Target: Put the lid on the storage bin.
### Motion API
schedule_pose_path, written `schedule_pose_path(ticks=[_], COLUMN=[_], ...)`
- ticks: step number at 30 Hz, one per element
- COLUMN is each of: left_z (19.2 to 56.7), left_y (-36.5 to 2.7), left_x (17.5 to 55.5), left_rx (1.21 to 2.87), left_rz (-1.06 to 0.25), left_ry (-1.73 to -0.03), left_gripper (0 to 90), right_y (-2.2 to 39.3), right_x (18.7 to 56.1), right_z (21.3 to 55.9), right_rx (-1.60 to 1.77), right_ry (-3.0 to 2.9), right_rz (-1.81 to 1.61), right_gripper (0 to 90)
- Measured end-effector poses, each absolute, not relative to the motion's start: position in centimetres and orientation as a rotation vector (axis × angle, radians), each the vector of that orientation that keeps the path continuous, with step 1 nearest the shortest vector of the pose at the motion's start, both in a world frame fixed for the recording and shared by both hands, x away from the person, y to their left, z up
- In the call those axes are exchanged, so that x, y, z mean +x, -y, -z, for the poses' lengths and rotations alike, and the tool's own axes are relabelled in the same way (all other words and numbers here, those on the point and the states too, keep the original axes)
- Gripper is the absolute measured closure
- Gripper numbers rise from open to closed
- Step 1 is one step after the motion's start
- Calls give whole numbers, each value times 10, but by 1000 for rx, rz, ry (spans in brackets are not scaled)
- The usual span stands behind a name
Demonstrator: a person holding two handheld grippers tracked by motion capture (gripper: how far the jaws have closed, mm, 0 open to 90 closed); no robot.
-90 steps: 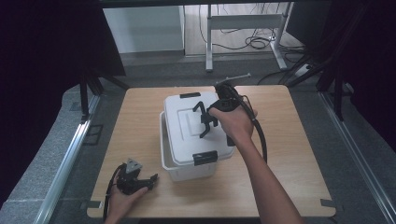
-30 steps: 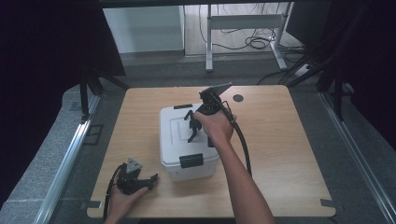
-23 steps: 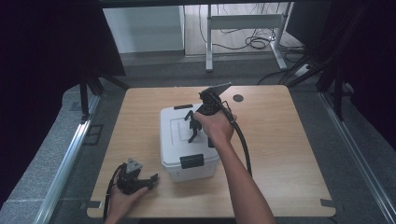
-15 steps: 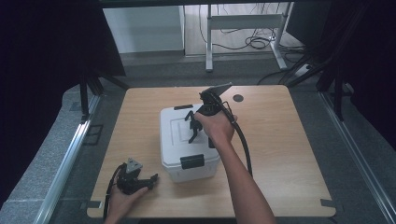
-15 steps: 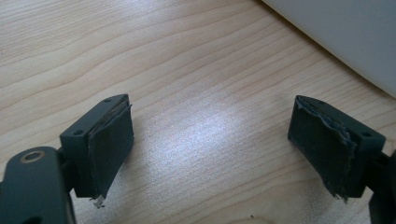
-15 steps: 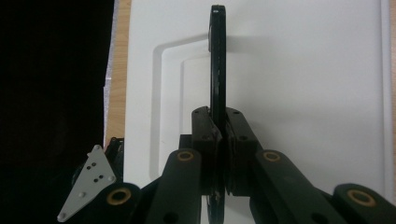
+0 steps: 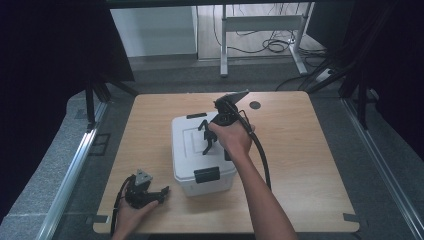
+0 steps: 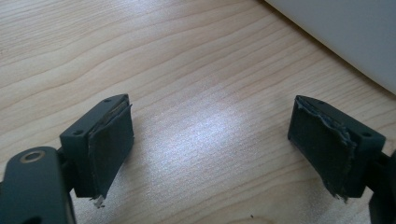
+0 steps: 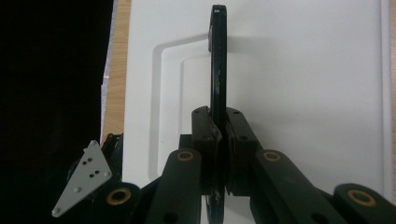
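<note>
Right gripper (image 7: 209, 136): held in the person's right hand (image 7: 232, 137) over the lid of the white storage box (image 7: 192, 145), jaws pointing down at it.
Right gripper state: pressed together on the black carry handle (image 9: 216, 70), pads clamped on either flank of the thin bar, as the right gripper view (image 9: 219, 140) shows.
Black carry handle: stands upright on edge, rising straight ahead of the right gripper's tips and running away from them across the middle of the lid.
White storage box: directly beneath the right gripper, lid on; a raised rectangular panel in the lid lies under and around the handle.
Black latch (image 7: 207, 174): on the box's near end wall, below and behind the right gripper, toward the person.
Second black latch (image 7: 196, 116): on the box's far end, beyond the right gripper's tips.
Left gripper (image 7: 145, 192): lies on the wooden table (image 7: 300, 150) in the person's left hand (image 7: 131, 217), well apart from the right gripper, near the table's front edge.
Left gripper state: spread wide, nothing between the pads (image 8: 112, 144), bare wood under them.
Box from the left gripper: its white wall (image 8: 345, 32) sits just ahead and off to the right of the open jaws, not touching them.
Cable (image 7: 262, 160): trails from the right gripper back along the right forearm.
</note>
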State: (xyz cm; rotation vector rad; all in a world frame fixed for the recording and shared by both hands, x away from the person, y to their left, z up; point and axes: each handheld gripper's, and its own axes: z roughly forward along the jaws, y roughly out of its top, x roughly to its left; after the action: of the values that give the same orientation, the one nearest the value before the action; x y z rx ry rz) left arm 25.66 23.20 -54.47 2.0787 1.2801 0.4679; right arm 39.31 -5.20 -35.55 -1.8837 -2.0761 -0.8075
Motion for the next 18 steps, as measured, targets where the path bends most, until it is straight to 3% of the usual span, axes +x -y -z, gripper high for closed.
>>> schedule_pose_path(ticks=[18], left_z=[545], left_y=[-232], left_x=[257], left_rx=[2079], left_rz=[-468], left_ry=[-1280], left_gripper=[140], right_y=[55], right_x=[387], right_z=[351], right_rx=[-1855], right_ry=[2103], right_rz=[811], right_gripper=[841])
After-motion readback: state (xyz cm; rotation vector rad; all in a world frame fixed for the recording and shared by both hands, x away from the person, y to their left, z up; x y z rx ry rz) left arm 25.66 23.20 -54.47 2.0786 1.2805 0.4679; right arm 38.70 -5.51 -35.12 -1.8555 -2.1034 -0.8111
